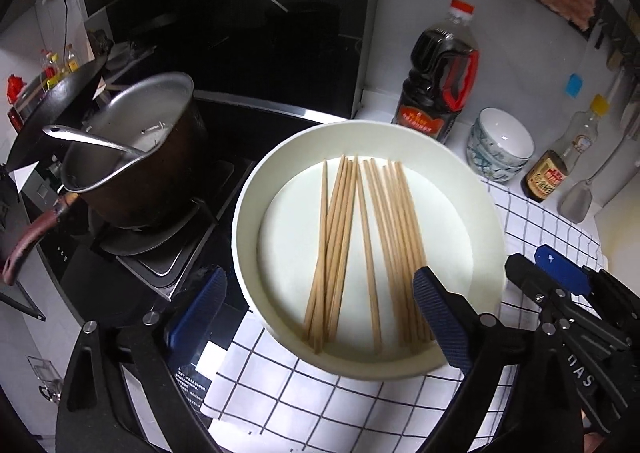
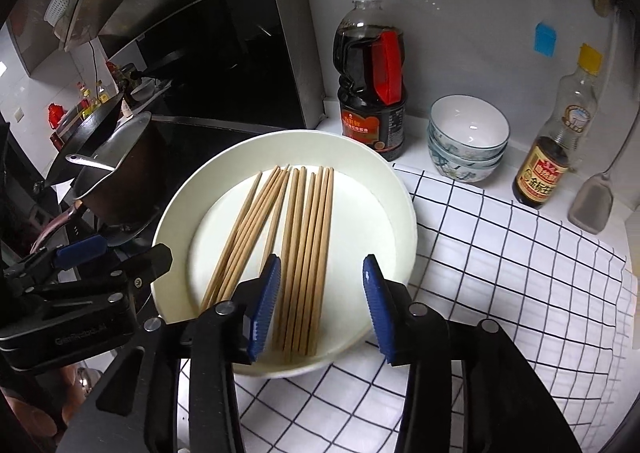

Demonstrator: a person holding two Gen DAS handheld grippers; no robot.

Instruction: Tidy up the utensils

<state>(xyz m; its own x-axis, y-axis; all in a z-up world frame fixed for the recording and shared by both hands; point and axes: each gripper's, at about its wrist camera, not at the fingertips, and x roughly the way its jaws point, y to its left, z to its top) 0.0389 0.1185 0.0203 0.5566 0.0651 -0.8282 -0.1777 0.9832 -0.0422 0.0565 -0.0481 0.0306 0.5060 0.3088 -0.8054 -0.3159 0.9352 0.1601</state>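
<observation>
Both wide open, the right gripper (image 2: pixel 322 305) and left gripper (image 1: pixel 320 317) hover over chopsticks (image 2: pixel 308 253) at frame centre in a white plate (image 2: pixel 396 221); closing squarely across one bundle looks best.

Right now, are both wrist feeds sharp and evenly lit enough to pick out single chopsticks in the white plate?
Left wrist view: the wooden chopsticks look slightly soft, the round white plate evenly lit, and the stove side falls dark. Right wrist view: sticks crisper, individually separable; fisheye bends the black-and-white checked cloth lines. Both the left gripper and right gripper are open.
</observation>
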